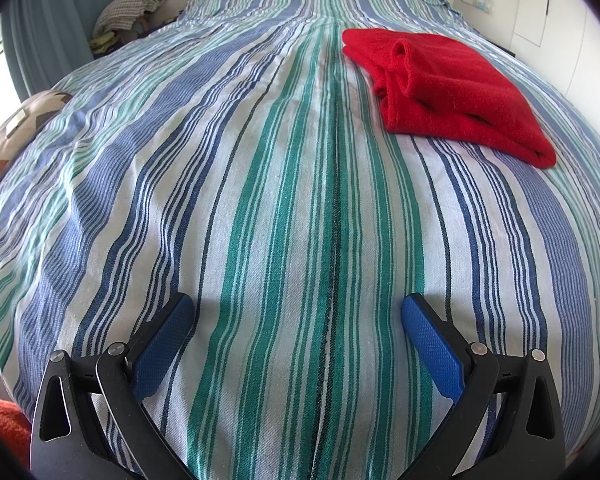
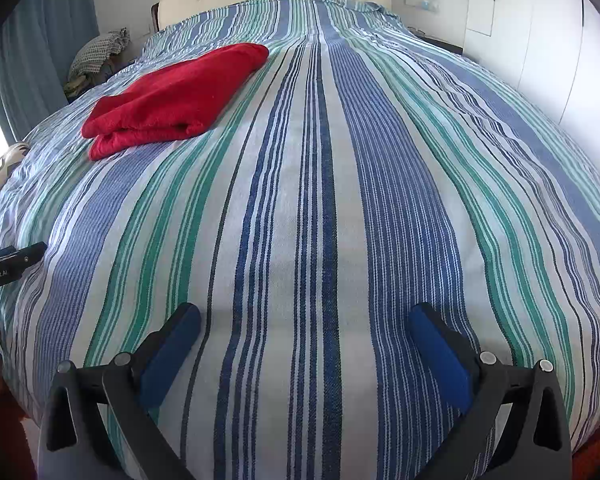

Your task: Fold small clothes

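Red garment (image 1: 452, 92) first: it lies folded into a thick, compact bundle on the striped bedspread (image 1: 260, 200), well ahead of the left tongs (image 1: 298, 306) and off to their right, with a rolled cuff or sleeve end showing on the folded side that faces them. Those left tongs hang low over bare stripes near the foot of the bed, blue pads wide apart and holding nothing. Moving across, the same bundle (image 2: 172, 96) sits far ahead and to the left of the right tongs (image 2: 306, 316), its layers stacked neatly enough (the lower edge pokes out a little). The right tongs are spread just as wide, empty, over plain bedspread (image 2: 380, 200). By my reckoning the folding of this piece is done or nearly so, and neither tool is near it. No other small clothes lie on the cover within sight, so what remains, if anything, I cannot tell.
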`<state>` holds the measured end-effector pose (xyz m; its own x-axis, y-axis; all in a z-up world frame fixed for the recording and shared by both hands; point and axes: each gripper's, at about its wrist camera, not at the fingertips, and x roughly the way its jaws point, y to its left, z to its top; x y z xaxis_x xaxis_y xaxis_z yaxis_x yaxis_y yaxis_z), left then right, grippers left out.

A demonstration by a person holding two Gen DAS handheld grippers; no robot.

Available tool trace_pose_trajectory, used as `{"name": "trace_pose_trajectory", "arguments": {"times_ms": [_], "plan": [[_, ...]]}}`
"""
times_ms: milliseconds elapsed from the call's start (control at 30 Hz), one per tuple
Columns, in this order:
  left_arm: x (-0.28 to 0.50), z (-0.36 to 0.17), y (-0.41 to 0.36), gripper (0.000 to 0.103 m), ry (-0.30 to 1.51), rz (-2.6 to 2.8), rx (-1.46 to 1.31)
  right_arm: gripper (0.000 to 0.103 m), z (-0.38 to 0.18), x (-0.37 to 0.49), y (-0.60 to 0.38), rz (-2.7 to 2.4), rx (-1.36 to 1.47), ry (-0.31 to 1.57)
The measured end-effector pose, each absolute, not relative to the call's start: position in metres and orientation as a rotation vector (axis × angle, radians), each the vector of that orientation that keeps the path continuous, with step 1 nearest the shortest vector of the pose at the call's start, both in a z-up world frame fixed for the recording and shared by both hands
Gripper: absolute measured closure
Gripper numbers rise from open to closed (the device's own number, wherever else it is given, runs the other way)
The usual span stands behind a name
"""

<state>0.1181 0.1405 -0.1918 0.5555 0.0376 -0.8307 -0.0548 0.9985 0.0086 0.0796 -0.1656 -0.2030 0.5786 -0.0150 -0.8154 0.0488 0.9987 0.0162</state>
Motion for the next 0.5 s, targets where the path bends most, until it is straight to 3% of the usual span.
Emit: {"name": "trace_pose_trajectory", "arguments": {"times_ms": [367,500], "plan": [[0.120,-0.188,0.142,0.000,1.001,0.045,-0.030,0.000,-0.202,0.080,-0.166,-0.038,0.036,0.950],[0.124,-0.157,0.163,0.001,0.987,-0.020,-0.190,0.000,-0.196,0.083,-0.167,-0.035,0.034,0.988]]}}
